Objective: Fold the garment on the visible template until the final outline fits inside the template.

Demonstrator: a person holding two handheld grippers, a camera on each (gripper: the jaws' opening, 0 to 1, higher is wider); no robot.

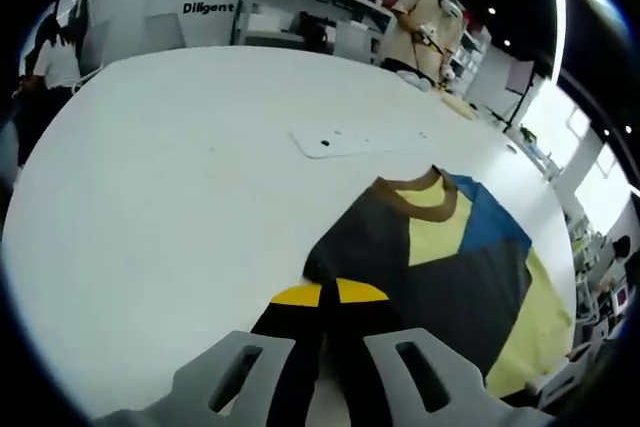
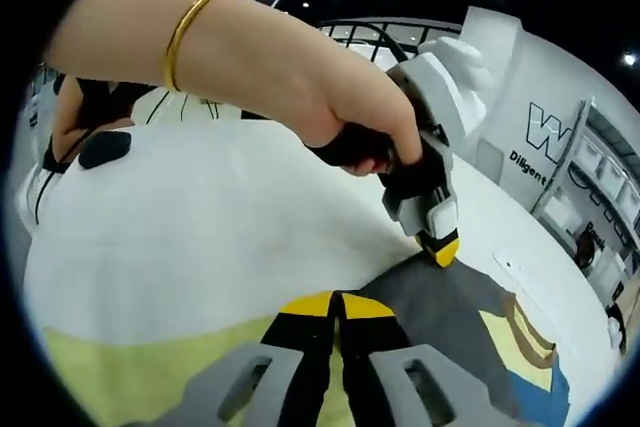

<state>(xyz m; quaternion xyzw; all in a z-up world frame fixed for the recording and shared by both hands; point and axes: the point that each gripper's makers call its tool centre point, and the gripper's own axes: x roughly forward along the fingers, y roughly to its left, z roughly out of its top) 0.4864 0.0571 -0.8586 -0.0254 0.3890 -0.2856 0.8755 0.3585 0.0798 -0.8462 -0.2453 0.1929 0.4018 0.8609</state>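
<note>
Garment (image 1: 440, 257) lies lower right of frame on the white table (image 1: 170, 177), collar pointing up-frame, long axis running away from the left gripper (image 1: 325, 367). Both the left and right gripper (image 2: 335, 377) pinch a black-yellow sleeve edge. Hand (image 2: 340, 117) upper center. Wall text reads "Diligent".

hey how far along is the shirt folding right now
Early on. The shirt lies mostly spread on the white table, collar showing. In hand: the left gripper pinches a yellow-tipped sleeve edge; the right gripper looks shut on its own fabric edge. Left: the folds themselves. I can't make out a template.
</note>
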